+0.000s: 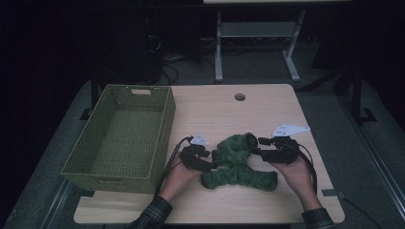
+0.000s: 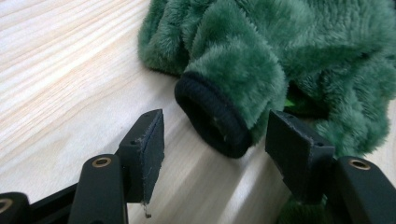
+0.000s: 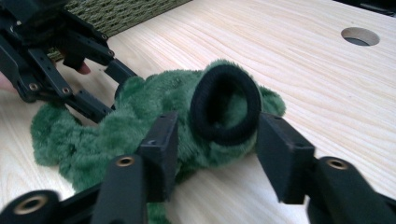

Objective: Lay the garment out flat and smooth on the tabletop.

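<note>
High view showed a pale wooden table (image 1: 267, 102) in a dark room, a green woven basket (image 1: 122, 136) on its left part, bare wood at the far edge near a round hole (image 1: 239, 97). A green fleece garment (image 1: 239, 162) lay crumpled near the front edge between the grippers. The left gripper (image 2: 212, 144) stood open around a black-rimmed cuff (image 2: 210, 121), pads clear of it; the right gripper (image 3: 217, 144) stood open astride another cuff (image 3: 224, 105).

The green fleece garment (image 2: 299, 51) runs off the top and right edges in the left gripper view; beneath its folds the tabletop (image 1: 267, 105) is hidden.
</note>
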Motion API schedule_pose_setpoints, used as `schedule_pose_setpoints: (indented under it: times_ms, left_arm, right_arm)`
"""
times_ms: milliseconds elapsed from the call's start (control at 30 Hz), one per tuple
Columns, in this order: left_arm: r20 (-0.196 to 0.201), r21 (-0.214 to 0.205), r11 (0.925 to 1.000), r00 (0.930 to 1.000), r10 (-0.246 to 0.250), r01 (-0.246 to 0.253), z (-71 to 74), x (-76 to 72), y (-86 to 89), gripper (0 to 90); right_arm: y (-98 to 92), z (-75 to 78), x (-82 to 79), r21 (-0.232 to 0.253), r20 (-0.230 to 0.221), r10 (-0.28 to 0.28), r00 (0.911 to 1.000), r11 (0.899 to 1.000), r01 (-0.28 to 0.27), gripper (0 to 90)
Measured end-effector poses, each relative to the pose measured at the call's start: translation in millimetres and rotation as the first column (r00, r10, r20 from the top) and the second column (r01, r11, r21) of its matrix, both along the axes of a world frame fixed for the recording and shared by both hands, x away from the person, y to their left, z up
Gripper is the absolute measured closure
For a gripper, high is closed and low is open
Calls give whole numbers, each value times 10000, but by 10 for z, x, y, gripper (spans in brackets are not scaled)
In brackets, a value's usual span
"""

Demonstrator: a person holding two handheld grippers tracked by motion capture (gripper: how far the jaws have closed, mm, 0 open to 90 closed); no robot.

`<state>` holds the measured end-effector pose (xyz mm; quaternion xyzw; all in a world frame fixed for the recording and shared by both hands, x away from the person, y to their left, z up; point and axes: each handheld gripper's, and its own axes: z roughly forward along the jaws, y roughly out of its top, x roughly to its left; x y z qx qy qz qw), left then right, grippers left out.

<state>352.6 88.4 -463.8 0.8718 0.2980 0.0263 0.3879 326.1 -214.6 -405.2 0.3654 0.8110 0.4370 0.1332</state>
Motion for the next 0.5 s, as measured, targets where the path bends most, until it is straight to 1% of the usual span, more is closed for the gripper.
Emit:
schedule_pose_setpoints:
  times_ms: [67, 100, 133, 167, 200, 233, 267, 300, 333, 367, 400, 433, 467, 500]
  left_arm:
    - [-27, -94, 10000, 10000, -8, 8, -17, 14, -40, 372]
    - [-9, 18, 9999, 9999, -147, 147, -20, 29, -47, 372]
    - [-24, -86, 9999, 9999, -100, 100, -30, 34, -66, 372]
    - [-12, 72, 9996, 9997, -263, 263, -31, 50, -68, 372]
    - [-37, -57, 9998, 9998, -183, 183, -41, 50, -89, 373]
    - [28, 65, 9995, 9995, -317, 317, -43, 66, -94, 380]
    - [13, 4, 9996, 9996, -287, 287, -45, 67, -103, 400]
    - [17, 53, 9992, 9992, -401, 400, -40, 75, -104, 438]
    - [62, 66, 9989, 9989, -468, 468, -37, 83, -106, 498]
    - [57, -82, 9990, 9991, -432, 432, -38, 83, -111, 548]
    - [14, -174, 9985, 9986, -522, 523, -32, 87, -107, 640]
    - [70, -219, 9985, 9987, -501, 503, -16, 85, -102, 724]
    - [91, -234, 9985, 9987, -494, 496, 1, 84, -96, 783]
    - [153, -269, 9985, 9988, -467, 471, 23, 79, -90, 798]
  right_arm:
    - [31, -4, 45, -177, -39, -54, 10000, 9998, 53, 415]
    - [48, -7, 66, -203, -60, -120, 9999, 9997, 119, 408]
    - [62, -14, 92, -124, -81, -142, 9999, 9998, 141, 406]
    - [75, -22, 115, -78, -142, -176, 9997, 9998, 175, 405]
    - [85, -33, 139, -48, -136, -190, 9997, 9998, 189, 405]
    - [101, -46, 161, 0, -201, -200, 9996, 9998, 200, 414]
    - [116, -67, 181, 9, -304, -143, 9994, 9999, 144, 435]
    - [119, -80, 193, -75, -303, -112, 9995, 9999, 109, 483]
    - [124, -98, 205, -93, -290, 6, 9996, 10000, -9, 528]
    - [129, -110, 212, -74, -300, 62, 9995, 10000, -64, 574]
    - [129, -117, 214, -116, -388, 120, 9992, 9999, -125, 645]
    - [125, -120, 209, -161, -367, 178, 9992, 9997, -184, 697]
    - [117, -121, 204, -209, -250, 193, 9995, 9996, -199, 761]
    - [111, -109, 193, -201, -251, 169, 9995, 9996, -174, 799]
